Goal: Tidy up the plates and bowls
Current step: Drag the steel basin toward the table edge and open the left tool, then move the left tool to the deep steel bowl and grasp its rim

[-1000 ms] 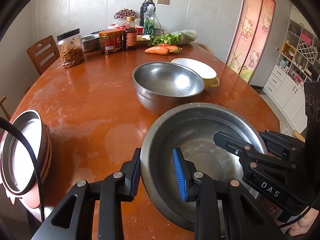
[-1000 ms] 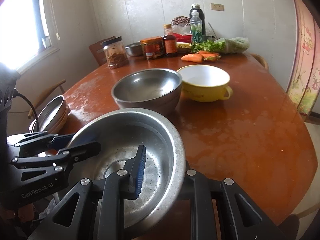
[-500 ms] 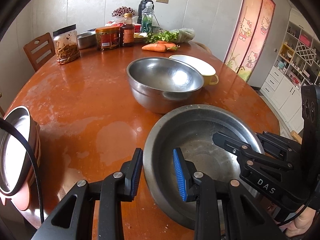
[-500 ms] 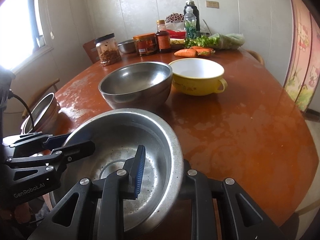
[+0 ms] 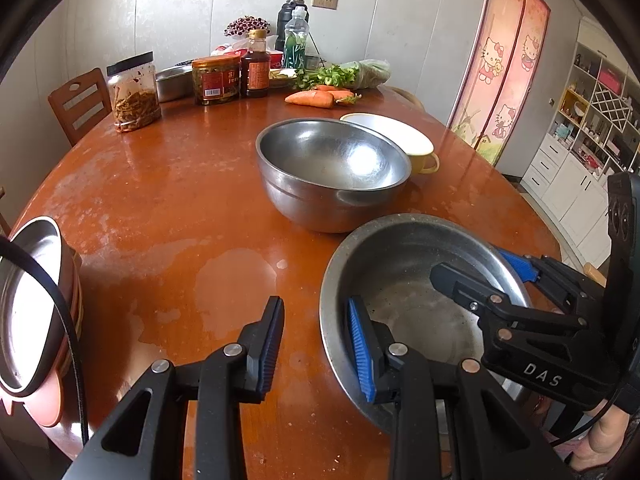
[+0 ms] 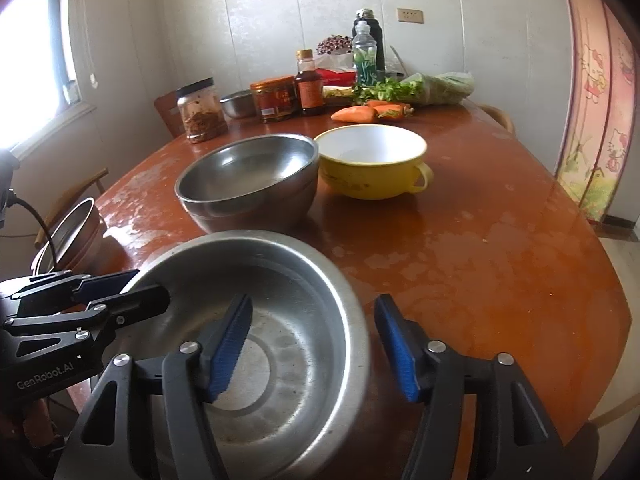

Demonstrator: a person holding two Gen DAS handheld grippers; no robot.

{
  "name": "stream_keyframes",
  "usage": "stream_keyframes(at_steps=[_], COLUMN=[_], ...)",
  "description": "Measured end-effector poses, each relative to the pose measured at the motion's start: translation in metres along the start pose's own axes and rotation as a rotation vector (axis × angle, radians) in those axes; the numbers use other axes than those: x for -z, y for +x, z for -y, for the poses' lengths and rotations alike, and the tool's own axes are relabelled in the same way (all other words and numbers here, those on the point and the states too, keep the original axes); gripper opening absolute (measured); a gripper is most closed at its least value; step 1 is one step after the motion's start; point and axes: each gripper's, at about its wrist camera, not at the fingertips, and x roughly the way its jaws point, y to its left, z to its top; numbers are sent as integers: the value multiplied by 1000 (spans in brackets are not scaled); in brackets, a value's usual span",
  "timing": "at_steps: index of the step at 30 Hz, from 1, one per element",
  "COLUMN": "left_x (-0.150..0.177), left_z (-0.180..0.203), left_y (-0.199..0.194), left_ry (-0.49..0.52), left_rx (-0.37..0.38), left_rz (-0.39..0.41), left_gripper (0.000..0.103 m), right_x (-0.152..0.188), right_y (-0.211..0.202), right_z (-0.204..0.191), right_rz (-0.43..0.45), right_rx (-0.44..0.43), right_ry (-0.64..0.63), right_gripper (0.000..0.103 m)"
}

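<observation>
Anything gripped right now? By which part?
Nothing clamped. The right gripper jaws have just been opening, with the steel basin rim between them. The left gripper straddles the opposite rim, outer pad clear of it.

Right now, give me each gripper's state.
Left gripper: astride the basin rim, grip cannot be told.
Right gripper: open, jaws just opened, basin rim between.
</observation>
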Motion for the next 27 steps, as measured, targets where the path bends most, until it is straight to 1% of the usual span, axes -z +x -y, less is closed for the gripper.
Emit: stream_keyframes(at_steps=[3,6,9,11,18,19,20,22,25,27], left_x=[-1,-2,-2,-3,-10,-11,-13,-17,-26,-31], left_z=[1,1,1,1,-4,-6,-7,-9,-12,-12], left_y=[-1,-4,-8,-12,-29,-30,-32,-36,-40,-41], left_ry=[4,8,14,13,-7,-11,-14,-14,-16,-11], left_rx=[-15,-26,-35,-39,-46,-46,-50,-59,-77,-89], left_rz=[1,8,19,27,61,65,70,77,88,94], left_gripper=[34,37,43,44,50,50,50,51,53,54], right_x=[-2,-4,-6,-8,-17,-19,-21,-26,-35,-43], right_y=[-3,-9,-16,-20,-38,-40,-43,-48,-51,-51], right_z=[2,4,7,7,13,14,15,15,16,16], right_rz=[18,41,68,84,137,145,153,173,176,185], right_rx=[28,52,58,64,33,31,31,30,6,-6], right_ry=[-8,-11,0,1,47,60,73,78,93,107], right_gripper=[73,74,76,77,80,81,84,84,85,93])
